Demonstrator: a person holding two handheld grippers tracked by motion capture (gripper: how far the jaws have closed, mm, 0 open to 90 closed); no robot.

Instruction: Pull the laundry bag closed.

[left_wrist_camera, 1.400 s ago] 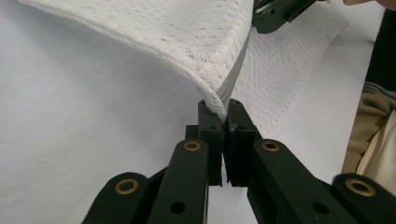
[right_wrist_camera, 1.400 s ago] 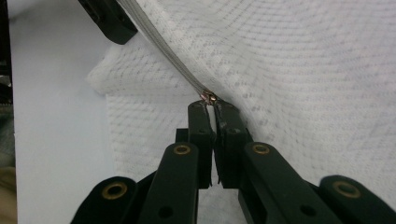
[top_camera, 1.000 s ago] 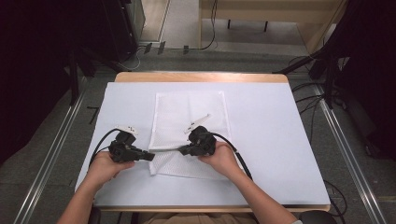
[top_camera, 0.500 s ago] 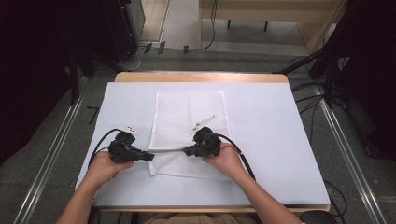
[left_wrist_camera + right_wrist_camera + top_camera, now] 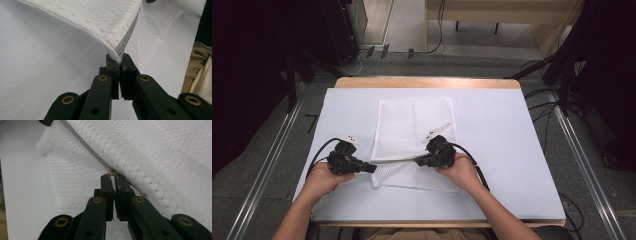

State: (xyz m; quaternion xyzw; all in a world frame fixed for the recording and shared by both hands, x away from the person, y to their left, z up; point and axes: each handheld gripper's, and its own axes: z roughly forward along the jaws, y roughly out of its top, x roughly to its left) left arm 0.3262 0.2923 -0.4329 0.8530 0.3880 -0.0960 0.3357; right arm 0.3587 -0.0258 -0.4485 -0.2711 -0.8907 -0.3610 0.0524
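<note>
The left gripper (image 5: 373, 168) sits near the left edge of the white mesh bag (image 5: 414, 125), its jaws pressed together on the end of the grey zipper (image 5: 126, 41) where the fabric bunches into a corner, and it has not shifted over the last second; the bag itself lies flat in the middle of the pale blue table cover (image 5: 497, 130), its near edge lifted a little off the surface between the two tools; the zipper runs as a taut line from the left gripper across to the right gripper (image 5: 417, 161), which has travelled rightward along that line since a second ago, widening the gap between the hands; its jaws are clamped narrow on the small metal zipper pull (image 5: 111, 171) (the slider shows just beyond the tips in the right gripper view); judged from this, the zipper is being drawn along while the left end is anchored, and the pull is now roughly past the middle of the bag's width, so a further stretch toward the right edge seems to remain; whether the track behind the slider is opening or closing I cannot tell.
</note>
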